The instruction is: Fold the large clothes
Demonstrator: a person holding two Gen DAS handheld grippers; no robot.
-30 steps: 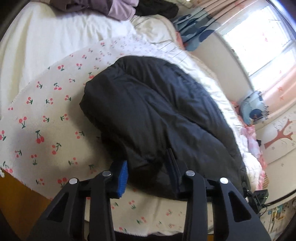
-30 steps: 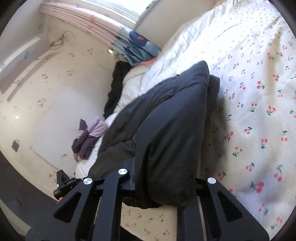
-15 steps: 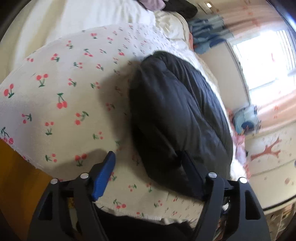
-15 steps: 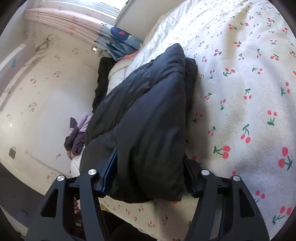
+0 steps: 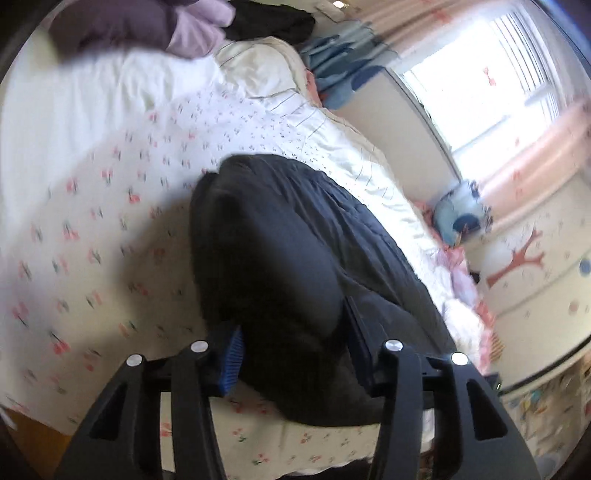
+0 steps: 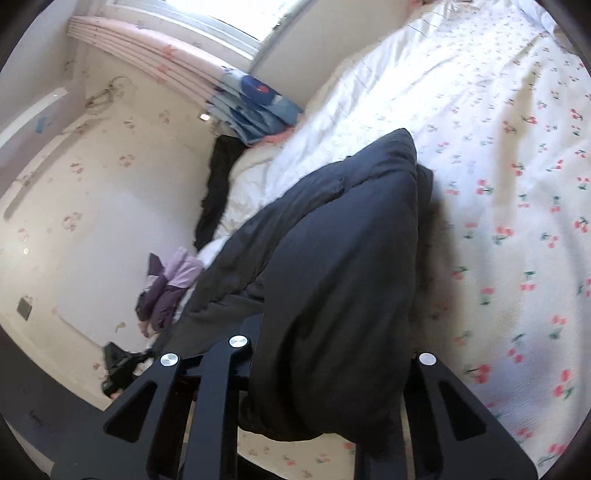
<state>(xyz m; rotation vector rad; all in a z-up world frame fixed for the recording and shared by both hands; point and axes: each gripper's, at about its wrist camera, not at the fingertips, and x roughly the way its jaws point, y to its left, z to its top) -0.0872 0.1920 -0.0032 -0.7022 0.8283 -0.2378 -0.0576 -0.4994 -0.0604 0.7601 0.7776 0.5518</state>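
Both hand-held grippers (image 5: 293,343) (image 6: 332,373) around black jacket (image 5: 280,266) edge.

Your biggest open stretch is the cherry-print sheet (image 5: 92,236), all bare bed beside the black padded jacket (image 5: 280,266), which bulks up in a folded heap along the middle. On the jacket's other side there's only a thin strip of white quilt (image 5: 373,173) before the wall, so that side is tight. At the far end, a purple garment (image 5: 155,26) and a dark one (image 5: 273,22) are piled up. Both tools have jacket bulging between their fingers, so nothing passes there.
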